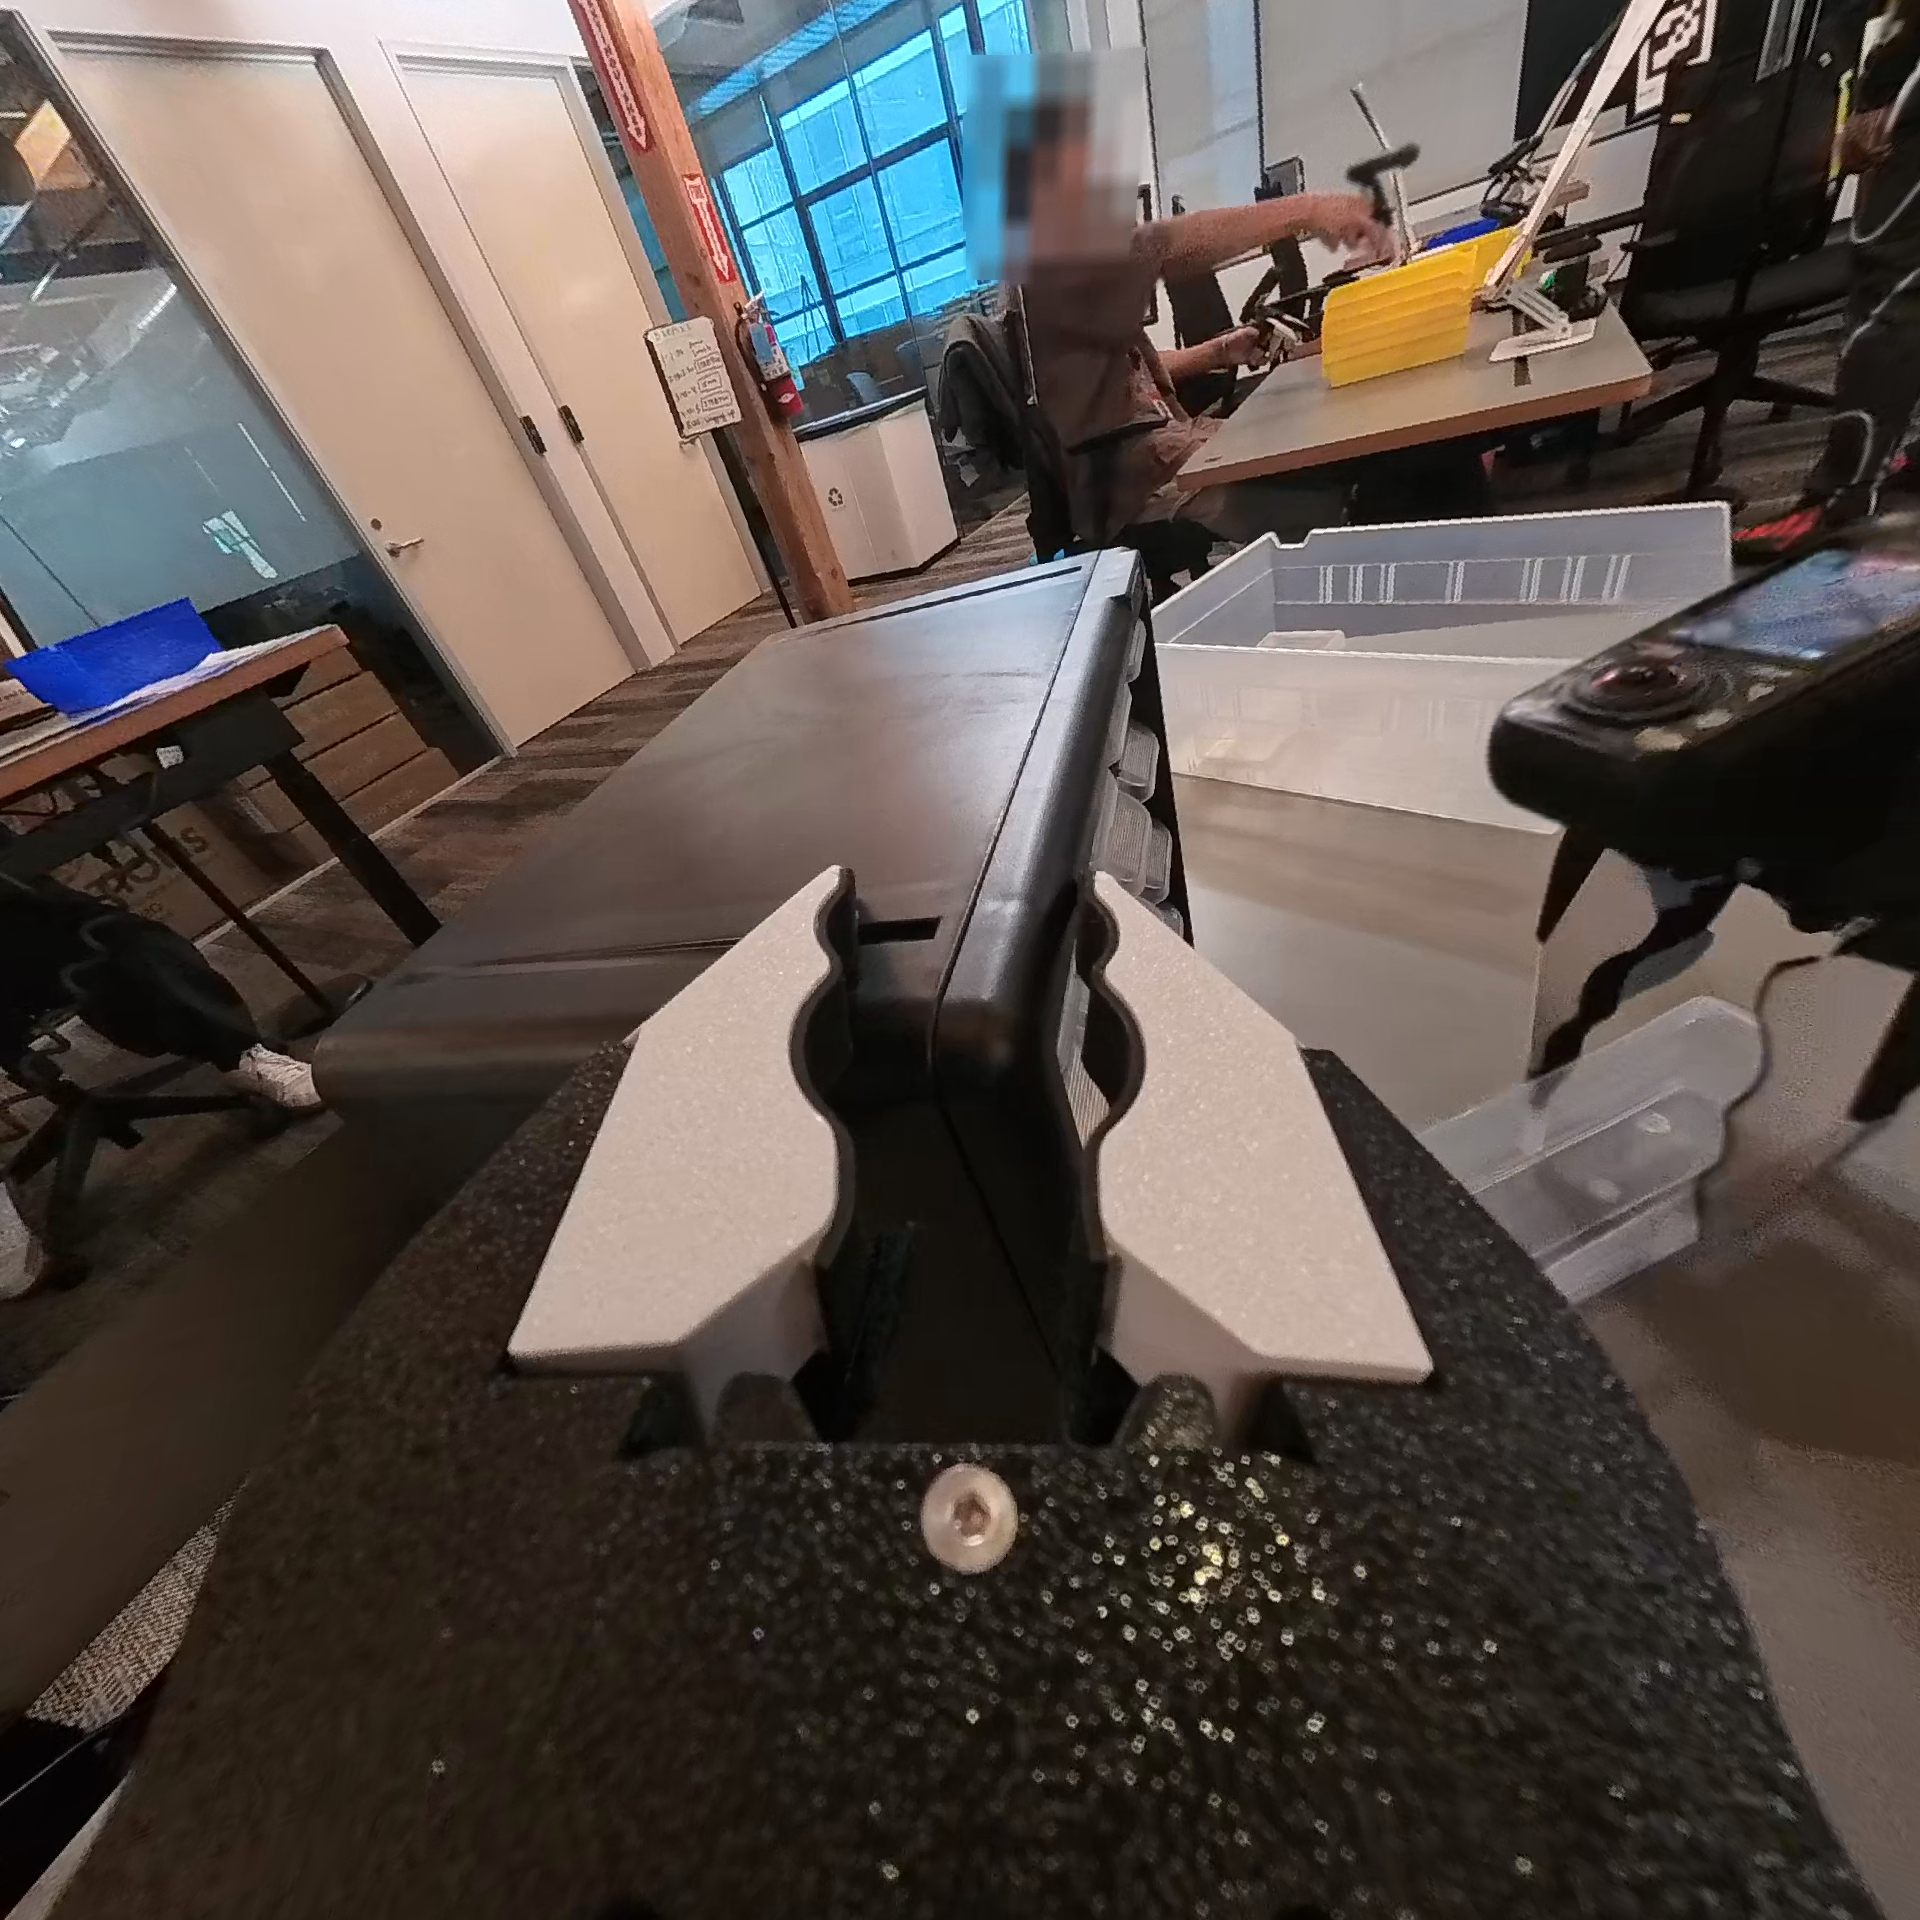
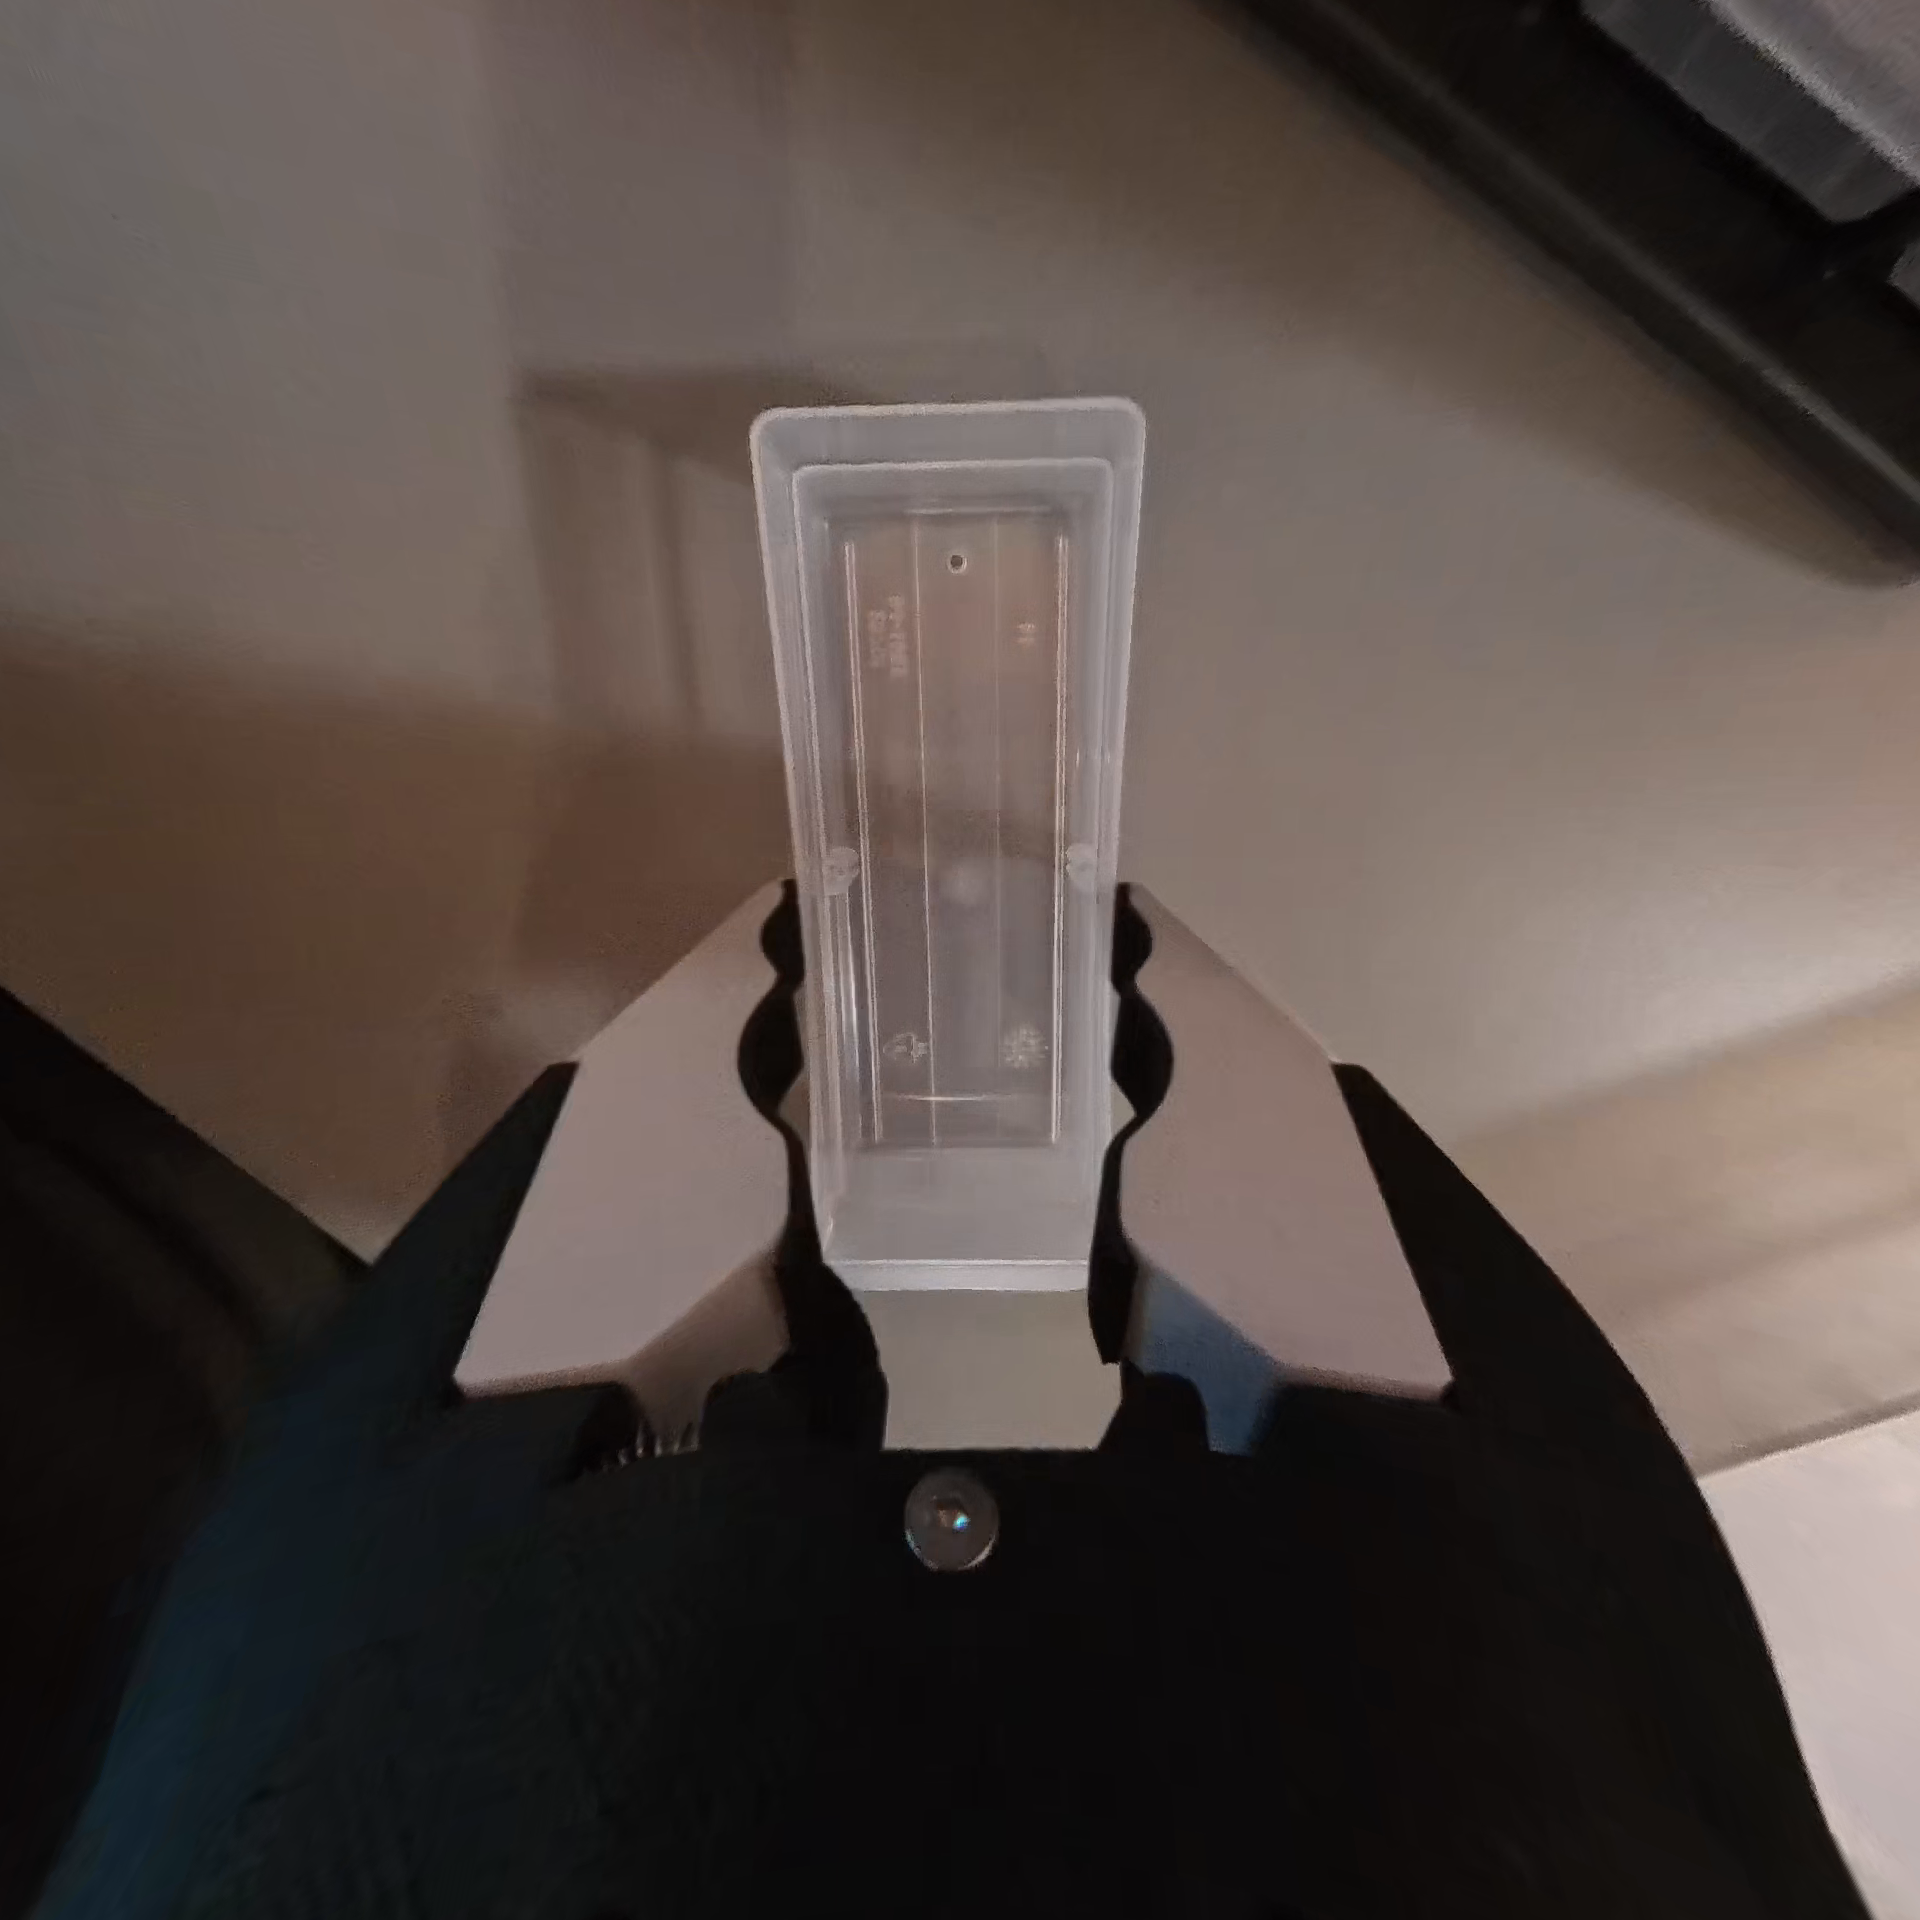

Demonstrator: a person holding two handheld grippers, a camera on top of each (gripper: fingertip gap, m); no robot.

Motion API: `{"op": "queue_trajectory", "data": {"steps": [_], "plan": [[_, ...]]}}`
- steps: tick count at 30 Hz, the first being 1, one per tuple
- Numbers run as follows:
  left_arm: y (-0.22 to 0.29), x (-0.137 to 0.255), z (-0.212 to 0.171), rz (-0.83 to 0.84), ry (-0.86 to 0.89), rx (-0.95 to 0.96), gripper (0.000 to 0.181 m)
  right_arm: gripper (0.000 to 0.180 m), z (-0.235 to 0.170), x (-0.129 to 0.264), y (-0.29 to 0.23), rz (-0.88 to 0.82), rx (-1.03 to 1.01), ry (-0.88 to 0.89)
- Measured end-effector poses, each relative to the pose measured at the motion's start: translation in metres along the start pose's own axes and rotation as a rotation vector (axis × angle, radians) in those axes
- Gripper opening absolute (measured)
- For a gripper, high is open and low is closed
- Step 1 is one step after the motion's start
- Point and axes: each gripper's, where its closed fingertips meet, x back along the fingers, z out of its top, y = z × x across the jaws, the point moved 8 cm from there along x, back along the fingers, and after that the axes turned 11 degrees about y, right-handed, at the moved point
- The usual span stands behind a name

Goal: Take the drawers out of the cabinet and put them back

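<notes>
Both hand-held grippers gripped: one the cabinet, one a drawer.
The left hand-held gripper (image 1: pixel 971 997) clamped the black cabinet's (image 1: pixel 831 790) top front edge. To its right, the right hand-held gripper (image 2: pixel 951 1039) pinched a clear drawer (image 2: pixel 951 831) by its side walls above the counter (image 2: pixel 312 520), the cabinet beyond at upper right.

The left wrist view looks level along the black cabinet (image 1: pixel 831 748) top, very near, toward 12 o'clock. The right wrist view looks down, close on the tabletop (image 2: pixel 364 520). Both share the clear drawer (image 2: pixel 951 831), at 3 o'clock in the left view.
</notes>
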Motion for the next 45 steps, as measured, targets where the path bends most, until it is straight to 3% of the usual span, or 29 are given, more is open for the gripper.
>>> {"op": "queue_trajectory", "data": {"steps": [4,7,12,15,18,22,29,37,45], "plan": [[0.0,0.0,0.0,-0.002,0.002,0.002,0.041,0.053,0.002,0.012,0.0,0.046,0.102,0.001],[-0.001,0.0,-0.001,-0.004,0.005,0.008,0.041,0.051,0.001,0.058,0.025,-0.012,0.183,0.039],[-0.001,0.0,-0.001,-0.006,0.01,0.016,0.041,0.051,-0.009,0.175,0.137,-0.41,0.351,-0.011],[-0.001,0.0,-0.001,-0.005,0.003,0.022,0.041,0.052,-0.042,0.2,0.205,-0.403,0.355,-0.203],[-0.001,0.0,0.0,-0.002,-0.008,0.021,0.041,0.051,-0.08,0.183,0.259,-0.322,0.333,-0.352],[-0.001,0.0,0.001,0.002,-0.018,0.021,0.041,0.051,-0.115,0.142,0.292,-0.165,0.358,-0.438],[0.0,-0.001,0.002,0.005,-0.028,0.029,0.041,0.051,-0.121,0.101,0.313,-0.042,0.411,-0.347],[0.0,-0.001,0.001,0.004,-0.028,0.034,0.041,0.058,-0.122,0.089,0.322,-0.07,0.578,-0.406],[0.0,-0.001,0.001,0.003,-0.026,0.036,0.041,0.062,-0.119,0.091,0.315,-0.1,0.585,-0.412]]}}
